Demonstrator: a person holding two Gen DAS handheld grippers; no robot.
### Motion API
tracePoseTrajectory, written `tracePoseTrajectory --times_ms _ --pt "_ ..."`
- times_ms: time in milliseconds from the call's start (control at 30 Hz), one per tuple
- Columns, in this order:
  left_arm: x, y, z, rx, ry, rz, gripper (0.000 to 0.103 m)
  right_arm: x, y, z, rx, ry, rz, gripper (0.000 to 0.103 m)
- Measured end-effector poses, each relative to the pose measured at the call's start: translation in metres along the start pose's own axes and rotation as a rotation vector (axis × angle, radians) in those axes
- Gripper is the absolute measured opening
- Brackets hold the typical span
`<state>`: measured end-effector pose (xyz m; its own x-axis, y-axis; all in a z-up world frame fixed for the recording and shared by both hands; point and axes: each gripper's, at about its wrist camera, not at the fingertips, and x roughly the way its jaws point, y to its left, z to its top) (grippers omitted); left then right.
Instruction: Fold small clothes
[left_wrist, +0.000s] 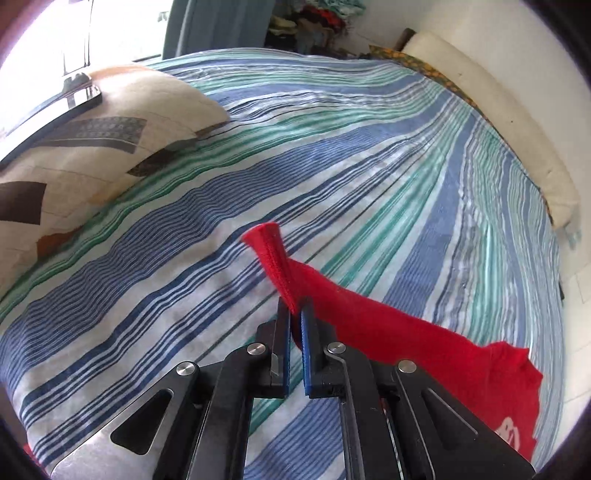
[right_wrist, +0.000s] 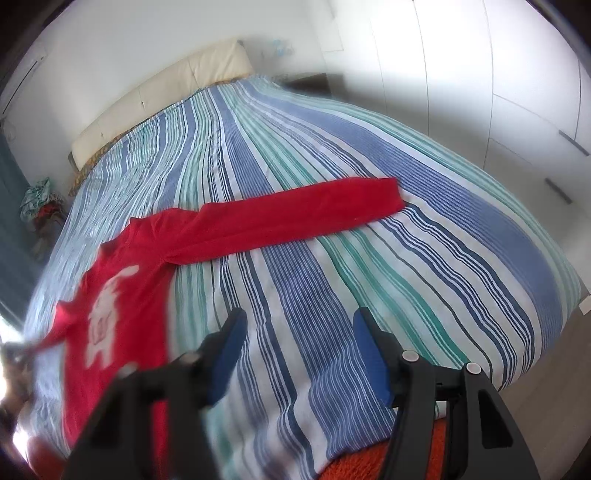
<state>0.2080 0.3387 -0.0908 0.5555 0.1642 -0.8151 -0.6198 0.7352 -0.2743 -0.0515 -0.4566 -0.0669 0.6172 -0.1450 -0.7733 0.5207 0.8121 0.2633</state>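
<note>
One sleeve cuff (left_wrist: 264, 236) of red shirt (right_wrist: 122, 280) in left gripper (left_wrist: 295, 314)

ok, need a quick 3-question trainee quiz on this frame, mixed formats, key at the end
1. True or false: the left gripper is shut on a sleeve of the red long-sleeved shirt with a white print.
2. Multiple choice: the right gripper is
A. shut on the shirt's hem
B. open, holding nothing
C. shut on the pillow
3. Fill in: the shirt's other sleeve lies stretched flat on the blue, green and white ______ bedspread.

Key: 1 true; 2 B; 3 striped
</note>
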Motion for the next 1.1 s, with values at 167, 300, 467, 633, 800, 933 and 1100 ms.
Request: tracePoseTrajectory --times_ms 167,300,467,633,800,933,1100 --pt "0.022 0.018 -0.015 0.010 0.057 0.062 0.002 0.003 0.005 -0.001 -0.028 0.013 -0.013 0.060" --pt "0.023 0.028 -0.033 0.015 0.077 0.077 0.002 0.003 0.004 -0.001 -0.024 0.014 -0.014 0.060" --pt "0.020 0.032 -0.034 -0.002 0.079 0.055 0.003 0.006 0.001 -0.001 -0.011 0.028 -0.012 0.060" --pt "-0.004 0.059 -0.028 -0.113 0.078 0.028 0.061 0.004 0.001 -0.001 -0.011 0.018 -0.014 0.060" --pt "-0.015 0.082 -0.002 -0.153 -0.027 0.001 0.085 0.006 0.002 -0.001 -0.015 0.027 -0.017 0.060" --pt "0.027 0.063 0.009 -0.030 0.135 -0.074 0.066 0.009 0.004 -0.001 -0.025 0.044 -0.029 0.060" --pt "0.040 0.044 0.001 0.064 0.164 0.063 0.004 0.009 0.005 -0.002 -0.024 0.043 -0.048 0.060"
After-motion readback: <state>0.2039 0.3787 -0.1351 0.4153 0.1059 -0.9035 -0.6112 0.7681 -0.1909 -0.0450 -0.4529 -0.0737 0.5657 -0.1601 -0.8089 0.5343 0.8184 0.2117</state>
